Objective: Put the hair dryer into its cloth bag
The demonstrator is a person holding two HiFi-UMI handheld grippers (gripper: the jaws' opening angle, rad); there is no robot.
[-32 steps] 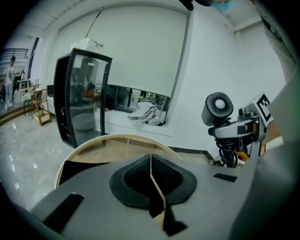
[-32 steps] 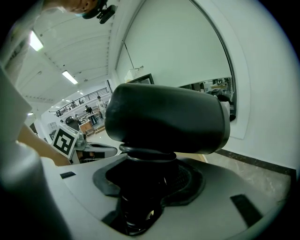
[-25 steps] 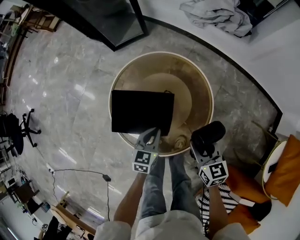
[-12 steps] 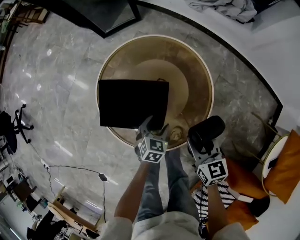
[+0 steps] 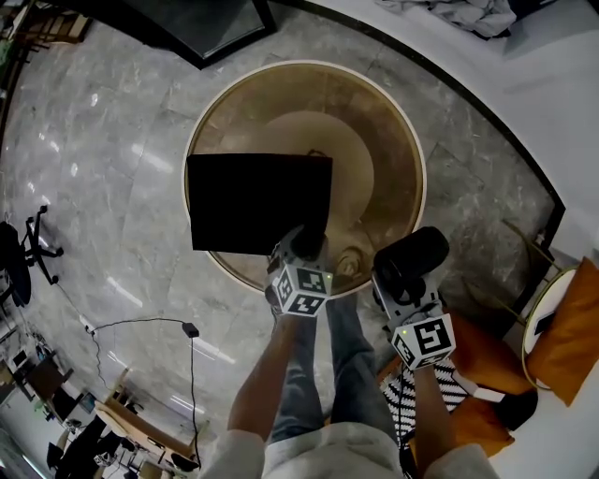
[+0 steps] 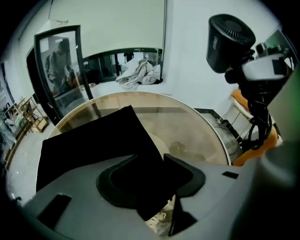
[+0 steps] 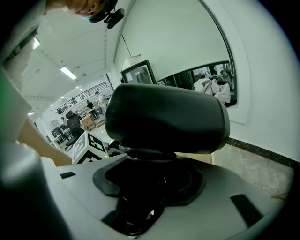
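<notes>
A black cloth bag (image 5: 257, 201) lies flat on the round glass table (image 5: 374, 122). My left gripper (image 5: 304, 248) points steeply down at the bag's near right corner. In the left gripper view that corner (image 6: 145, 187) lies between the jaws of the left gripper (image 6: 154, 176). The jaws are closing, and the pads still stand apart from the cloth. Beside the table's near right rim, my right gripper (image 5: 404, 285) is shut on the handle of the black hair dryer (image 5: 412, 257), whose barrel (image 7: 168, 122) lies crosswise above the right gripper (image 7: 150, 180).
The person's legs stand just below the table's near rim. An orange cushion (image 5: 571, 318) and a striped cloth (image 5: 426, 398) are at the right. A cable (image 5: 187, 329) and an office chair (image 5: 28, 253) are on the marble floor at the left. A dark glass panel (image 5: 206, 23) stands beyond the table.
The left gripper has come down onto the bag's near corner, rolled, and opened from shut. The right gripper with the hair dryer has sunk a little.
</notes>
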